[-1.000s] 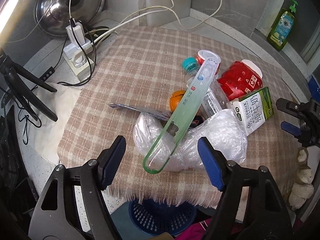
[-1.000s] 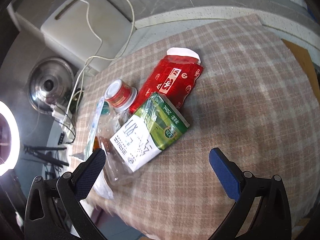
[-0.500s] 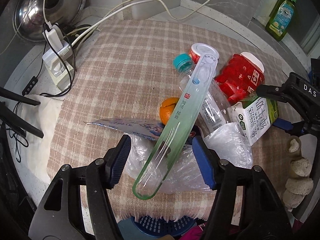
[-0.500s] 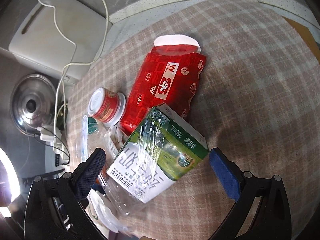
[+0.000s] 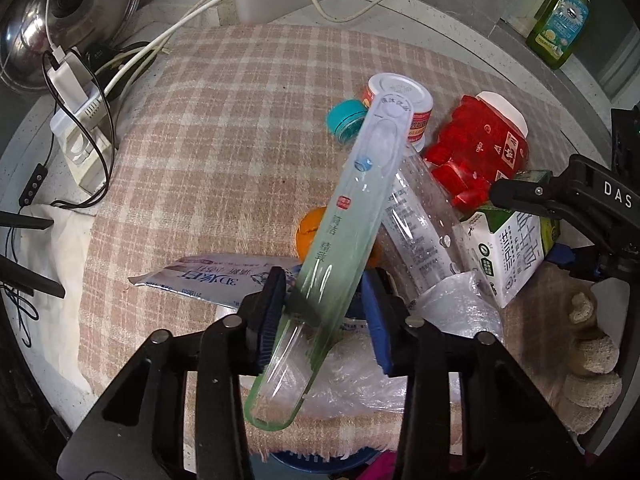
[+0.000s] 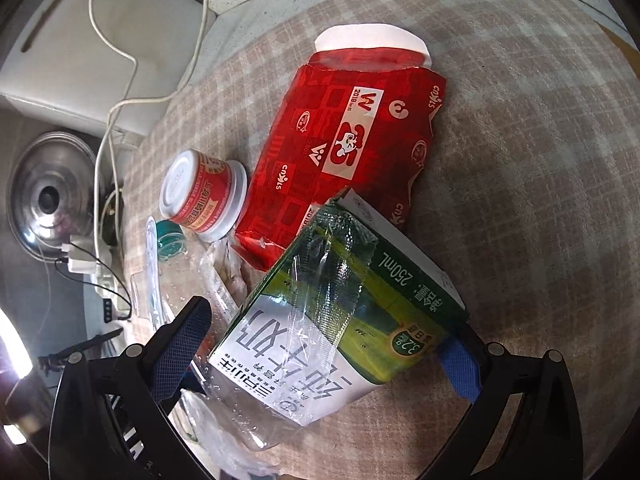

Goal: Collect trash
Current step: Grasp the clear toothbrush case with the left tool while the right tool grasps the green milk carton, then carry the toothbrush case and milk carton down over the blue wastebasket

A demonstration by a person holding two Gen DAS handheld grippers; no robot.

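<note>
The left tongs (image 5: 324, 312) were narrow around the lower part of the clear green blister pack (image 5: 340, 248), which lay slanted over the trash pile on the bench (image 5: 224, 128); whether they already pressed it I could not tell. The pack looked light, thin and slippery, so a hold across its flat middle seemed safest. The right tongs (image 6: 320, 352) stood wide around the milk carton (image 6: 340, 328), probably light and easily crushed.

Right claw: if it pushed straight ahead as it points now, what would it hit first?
Most likely the green-and-white milk carton, which already lies between the right claw fingers. Behind it lies the red carton. The claw's height above the cloth is hard to judge.
</note>
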